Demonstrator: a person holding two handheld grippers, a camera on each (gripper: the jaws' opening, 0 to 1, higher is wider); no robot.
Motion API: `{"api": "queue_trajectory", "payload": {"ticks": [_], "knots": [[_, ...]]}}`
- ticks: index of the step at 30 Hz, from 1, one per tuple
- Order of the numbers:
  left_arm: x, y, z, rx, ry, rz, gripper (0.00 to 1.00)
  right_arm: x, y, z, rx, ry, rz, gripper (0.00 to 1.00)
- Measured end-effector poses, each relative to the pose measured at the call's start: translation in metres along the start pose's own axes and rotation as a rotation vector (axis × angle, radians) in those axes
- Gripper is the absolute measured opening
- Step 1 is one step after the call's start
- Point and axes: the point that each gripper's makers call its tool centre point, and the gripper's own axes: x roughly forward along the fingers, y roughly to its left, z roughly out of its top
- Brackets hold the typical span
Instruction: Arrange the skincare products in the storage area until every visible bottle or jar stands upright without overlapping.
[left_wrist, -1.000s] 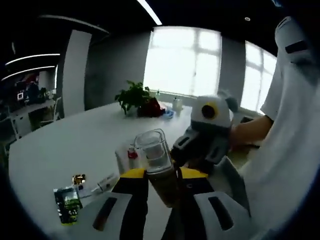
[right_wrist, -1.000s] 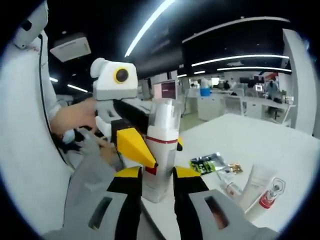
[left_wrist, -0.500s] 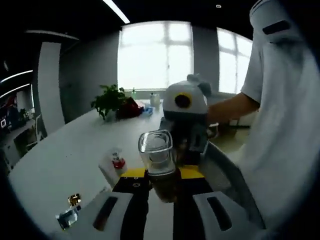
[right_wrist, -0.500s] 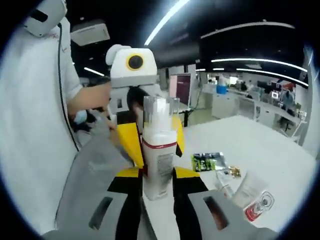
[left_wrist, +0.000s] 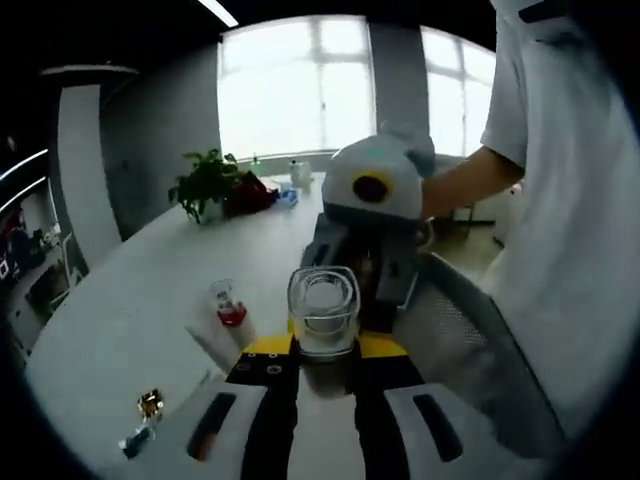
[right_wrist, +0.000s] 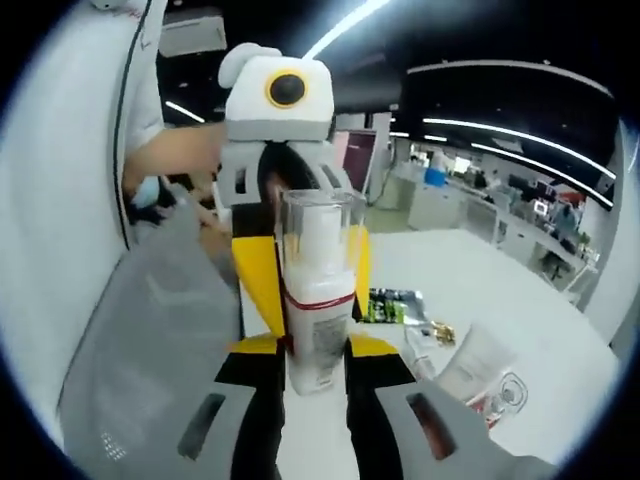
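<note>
- Right now both tongs meet face to face over the white worktop (right_wrist: 520, 300), each with a bottle between its jaws.
- Left tongs (left_wrist: 322, 365): jaws closed in on a bottle w/ clear square cap (left_wrist: 323, 310); in the left gripper view it's seen from the cap end, body amber-ish lower down. Looks clamped, though contact pts are hidden by the bottle itself.
- Right tongs (right_wrist: 315, 355): jaws pinch the base of a white pump bottle (right_wrist: 318, 300) w/ red band and clear cap, roughly upright in the right gripper view. Grip sits low on the body, so it's top-heavy.
- Risk 1: the two tongs are v. close, nose to nose. One careless push and a bottle knocks the other's housing, twisting out of its grip.
- Risk 2: low pinch on the tall pump bottle; if set down tilted it prob. tips when released.
- Risk 3: grey mesh bin (right_wrist: 150, 340) wall is right beside both tongs; a bottle base catching the rim would lever it sideways.
- Still flat on the worktop: a white tube (right_wrist: 470, 360), a small red-capped bottle (left_wrist: 228, 312), a green sachet (right_wrist: 388, 305) and a small gold-capped item (left_wrist: 150, 403). Swinging wide could sweep them.
- Can't tell where inside the bin there's free space, so overlap on placing is possible.
- A plant (left_wrist: 205, 185) sits far off, no issue.
</note>
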Motion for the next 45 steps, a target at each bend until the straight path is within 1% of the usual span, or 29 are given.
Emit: {"api": "queue_trajectory", "payload": {"ticks": [2, 6, 8, 12, 17, 21, 27, 28, 38, 45], "knots": [[0.006, 0.002, -0.006, -0.008, 0.016, 0.0, 0.15, 0.002, -0.002, -0.007, -0.001, 0.015, -0.007, 0.22], [0.017, 0.005, -0.013, -0.017, 0.043, 0.003, 0.15, 0.007, -0.009, -0.023, 0.019, 0.017, -0.028, 0.23], [0.024, 0.009, -0.019, -0.021, 0.056, 0.008, 0.15, 0.009, -0.012, -0.031, 0.027, 0.023, -0.035, 0.23], [0.041, 0.014, -0.03, -0.032, 0.081, 0.015, 0.15, 0.011, -0.018, -0.052, 0.035, 0.069, -0.048, 0.23], [0.056, 0.019, -0.039, -0.053, 0.09, 0.018, 0.15, 0.01, -0.023, -0.073, 0.059, 0.088, -0.053, 0.23], [0.066, 0.021, -0.046, -0.043, 0.103, 0.021, 0.15, 0.011, -0.026, -0.087, 0.054, 0.103, -0.065, 0.23], [0.079, 0.025, -0.059, -0.049, 0.125, 0.01, 0.15, 0.015, -0.027, -0.103, 0.06, 0.124, -0.079, 0.24], [0.082, 0.028, -0.065, -0.053, 0.127, 0.005, 0.15, 0.015, -0.027, -0.107, 0.064, 0.127, -0.083, 0.24], [0.097, 0.032, -0.086, -0.055, 0.144, -0.018, 0.15, 0.018, -0.028, -0.131, 0.069, 0.161, -0.091, 0.23], [0.106, 0.032, -0.088, -0.048, 0.156, -0.031, 0.15, 0.018, -0.031, -0.143, 0.085, 0.167, -0.108, 0.23]]}}
